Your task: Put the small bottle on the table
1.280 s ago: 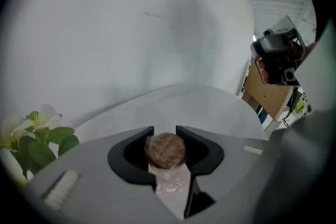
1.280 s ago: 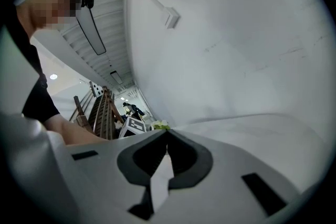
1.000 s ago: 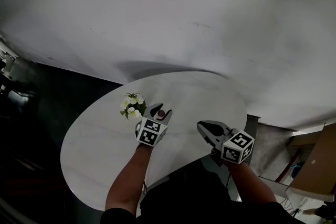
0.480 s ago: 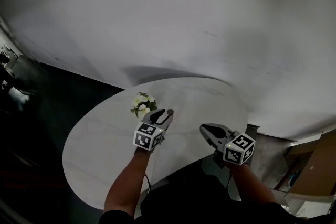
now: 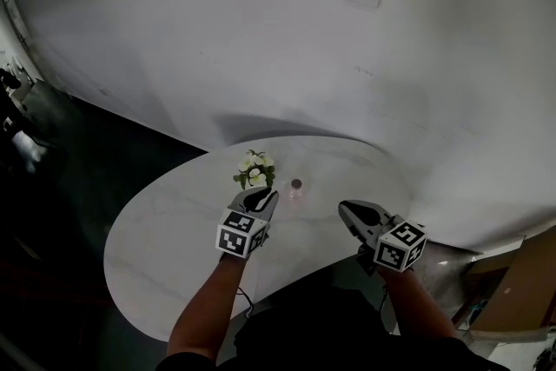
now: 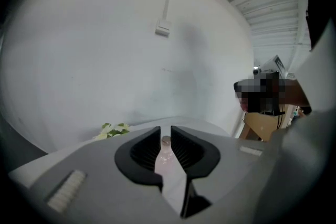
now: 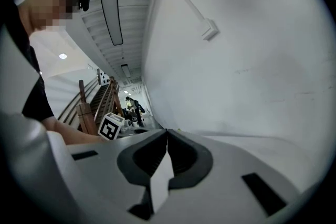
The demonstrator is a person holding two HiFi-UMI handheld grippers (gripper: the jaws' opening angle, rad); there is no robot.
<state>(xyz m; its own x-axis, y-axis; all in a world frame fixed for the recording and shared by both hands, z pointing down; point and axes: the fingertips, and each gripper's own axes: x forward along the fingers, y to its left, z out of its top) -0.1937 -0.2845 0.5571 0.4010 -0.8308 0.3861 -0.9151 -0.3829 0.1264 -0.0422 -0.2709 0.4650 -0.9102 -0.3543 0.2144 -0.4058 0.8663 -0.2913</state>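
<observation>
small bottle (image 5: 295,187) upright on counter (image 5: 174,226), near flowers (image 5: 254,169) | left gripper (image 5: 263,198) jaws released, just been closing, nothing between | right gripper (image 5: 346,208) jaws clenched, empty

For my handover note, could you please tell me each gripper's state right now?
Left gripper: open, jaws just been closing, nothing held; small bottle stands beyond them.
Right gripper: shut, empty.

Round white marble-look desk (image 5: 165,248), small pink translucent bottle (image 5: 295,189), plain white painted wall (image 5: 217,39).
The desk top is smooth with faint grey veins and a dull sheen. The bottle could be plastic or glass; I cannot tell which. The wall is matt and even. The grey plastic right tongs (image 7: 167,134) look matt, their black inner pads (image 7: 181,155) finely ribbed.
</observation>
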